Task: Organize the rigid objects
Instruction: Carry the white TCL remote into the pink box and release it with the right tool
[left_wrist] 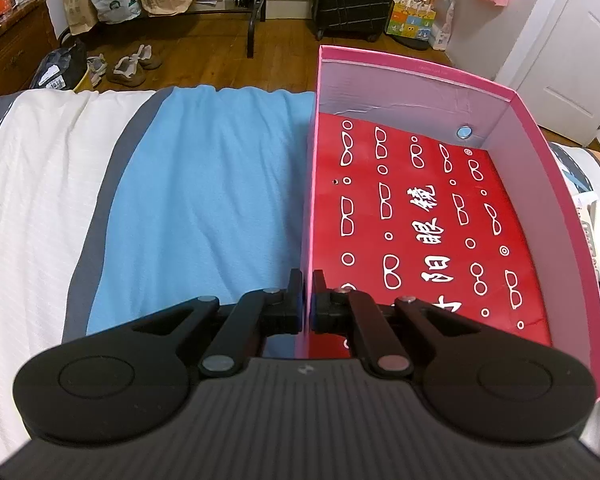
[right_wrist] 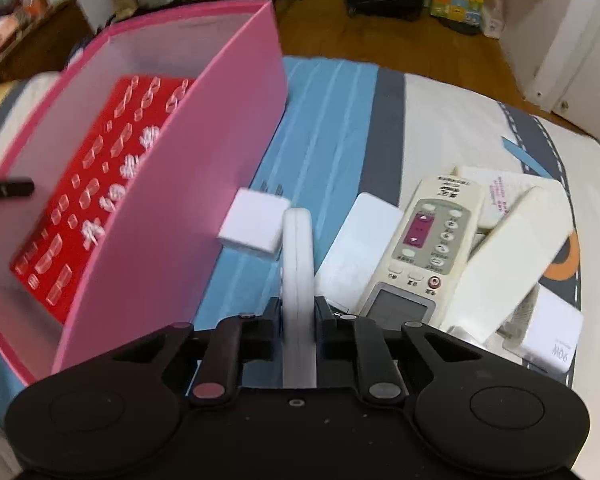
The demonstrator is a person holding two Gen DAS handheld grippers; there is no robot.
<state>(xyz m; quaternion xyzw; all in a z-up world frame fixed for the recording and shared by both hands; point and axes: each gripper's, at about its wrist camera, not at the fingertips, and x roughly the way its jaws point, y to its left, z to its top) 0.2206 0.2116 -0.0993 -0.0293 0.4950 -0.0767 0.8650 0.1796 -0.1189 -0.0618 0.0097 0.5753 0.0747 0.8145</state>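
- Rigid objects to be sorted lie in a loose heap on the bed, toward its right side as the right wrist view shows it, on the striped bedspread (right_wrist: 340,120).
- Pink box (right_wrist: 172,184), open-topped with a red printed floor, stands on the bed just left of the heap. Apart from a small round silver thing by its far wall, it holds nothing that shows.
- Left gripper (left_wrist: 307,300) has its jaws clamped together on the box's near left wall, one jaw outside and one inside, steadying it.
- Right gripper (right_wrist: 299,320) has its jaws clamped on a slim white device (right_wrist: 298,264), held on edge by its two flat faces and sticking out forward. No earlier view is available.
- White cube (right_wrist: 256,220), likely a charger, sits just beside the box's outer wall, near the held device's tip.
- Air-conditioner remote (right_wrist: 424,248) lies face up in the heap, overlapping a flat white slab (right_wrist: 360,252) and leaning against a cream casing (right_wrist: 508,264).
- White power adapter (right_wrist: 548,340) rests at the heap's near right edge.
- Handling, as a judgement: these look like light, stiff plastic shells, smooth and somewhat slippery. Gripping across the narrow sides at mid-length should keep them from pivoting.
- The remote's buttons and screen are best avoided.
- The soft bed may let pieces tilt when pressed.
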